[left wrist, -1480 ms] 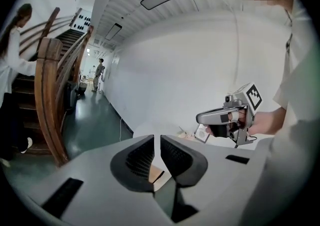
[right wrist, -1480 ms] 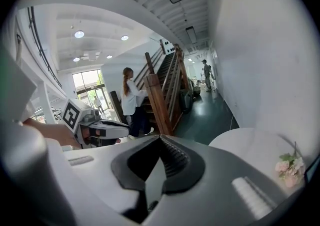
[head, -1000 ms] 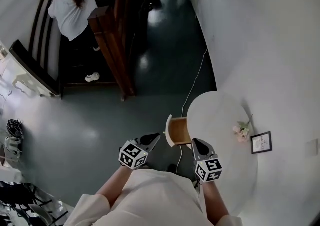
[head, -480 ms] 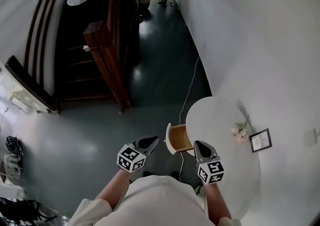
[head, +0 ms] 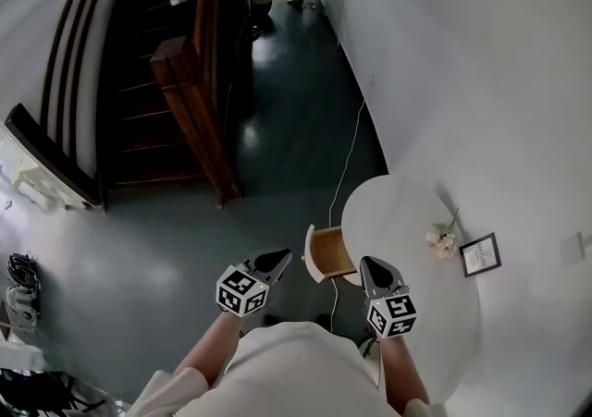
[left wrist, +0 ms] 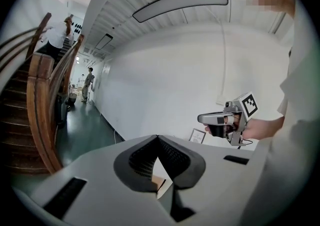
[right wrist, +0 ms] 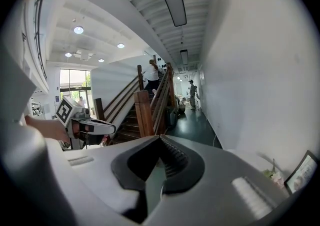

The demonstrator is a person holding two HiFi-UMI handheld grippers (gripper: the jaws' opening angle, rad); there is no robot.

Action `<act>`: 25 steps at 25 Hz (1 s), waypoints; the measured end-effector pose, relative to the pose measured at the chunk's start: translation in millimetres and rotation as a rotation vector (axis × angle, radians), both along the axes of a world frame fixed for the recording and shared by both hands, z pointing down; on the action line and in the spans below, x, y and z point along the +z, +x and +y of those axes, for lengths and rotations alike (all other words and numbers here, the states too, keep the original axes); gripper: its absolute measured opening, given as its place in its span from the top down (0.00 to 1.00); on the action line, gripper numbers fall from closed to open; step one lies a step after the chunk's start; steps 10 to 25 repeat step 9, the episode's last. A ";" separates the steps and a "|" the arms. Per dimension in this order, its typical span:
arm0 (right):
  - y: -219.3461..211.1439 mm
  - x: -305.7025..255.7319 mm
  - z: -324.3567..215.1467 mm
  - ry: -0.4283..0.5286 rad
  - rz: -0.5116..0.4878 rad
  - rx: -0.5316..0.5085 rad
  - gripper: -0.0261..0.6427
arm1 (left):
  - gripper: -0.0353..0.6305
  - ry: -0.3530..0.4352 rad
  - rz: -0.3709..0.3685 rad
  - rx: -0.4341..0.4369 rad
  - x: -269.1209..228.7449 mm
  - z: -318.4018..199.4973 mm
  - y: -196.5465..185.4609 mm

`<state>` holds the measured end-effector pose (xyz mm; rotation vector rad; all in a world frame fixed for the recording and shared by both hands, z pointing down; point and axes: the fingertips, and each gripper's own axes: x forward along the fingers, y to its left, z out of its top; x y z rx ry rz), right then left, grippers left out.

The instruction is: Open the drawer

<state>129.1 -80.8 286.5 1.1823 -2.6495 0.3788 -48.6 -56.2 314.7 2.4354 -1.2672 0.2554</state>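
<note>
The drawer [head: 326,253] juts out of the left side of the round white table [head: 407,313]; it has a white front and a wooden inside, and it stands open. My left gripper [head: 279,260] hovers just left of the drawer front, shut and holding nothing. My right gripper [head: 367,264] hangs over the table's rim just right of the drawer, its jaws also shut and empty. In the left gripper view the jaws meet at the left gripper's tip [left wrist: 157,137], and the right gripper [left wrist: 212,119] shows beyond. The right gripper view shows the closed right gripper's tip [right wrist: 160,137].
A small bunch of flowers [head: 441,239] and a photo frame [head: 483,255] sit on the table by the white wall. A white cable [head: 350,165] runs along the dark floor. A wooden staircase [head: 190,91] rises at the far left.
The person on the stairs has climbed almost out of the head view. Both grippers stay shut and keep nearly the same places beside the open drawer.
</note>
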 end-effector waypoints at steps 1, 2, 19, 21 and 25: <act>-0.3 -0.7 -1.1 0.001 0.000 0.001 0.94 | 0.94 0.002 0.001 -0.001 -0.8 -1.4 -0.9; -1.0 -1.3 -2.2 0.002 0.001 0.002 0.94 | 0.94 0.004 0.002 -0.001 -1.9 -2.9 -2.0; 0.2 1.6 -3.7 0.004 0.003 0.001 0.94 | 0.94 0.014 0.004 -0.002 -2.5 -6.6 -1.9; 0.2 1.6 -3.7 0.004 0.003 0.001 0.94 | 0.94 0.014 0.004 -0.002 -2.5 -6.6 -1.9; 0.2 1.6 -3.7 0.004 0.003 0.001 0.94 | 0.94 0.014 0.004 -0.002 -2.5 -6.6 -1.9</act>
